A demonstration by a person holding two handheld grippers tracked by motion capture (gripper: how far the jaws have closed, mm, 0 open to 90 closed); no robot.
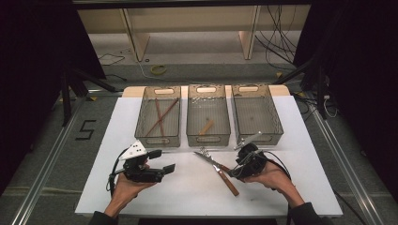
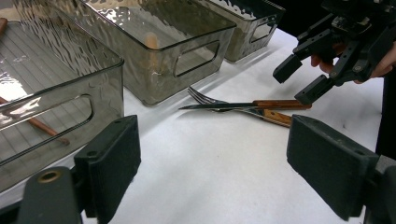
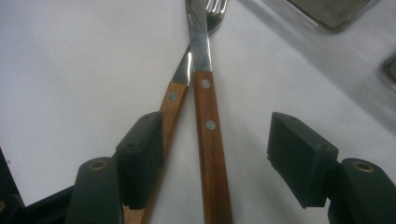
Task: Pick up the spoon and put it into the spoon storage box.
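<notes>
On the white table [image 1: 187, 187], a wooden-handled steel knife [image 3: 208, 126] lies crossed over a wooden-handled steel fork [image 3: 173, 100], near the front of the middle one of three smoky translucent plastic bins [image 1: 208, 136]. The right gripper [image 3: 219, 154] hovers over the two handles with its jaws spread wide; the knife handle sits between them, while the fork handle runs under the left-hand jaw. The left gripper [image 1: 159, 160] waits well to the left, jaws parted and holding nothing. The left bin [image 1: 158, 138] holds thin reddish wooden chopsticks [image 1: 161, 117], and the middle bin holds a short wooden piece [image 1: 206, 127]. The likely risk lies in the overlap: closing here could pinch both handles at once or press on the fork, dragging it along, and the knife could pivot and slip if gripped too near its end.
</notes>
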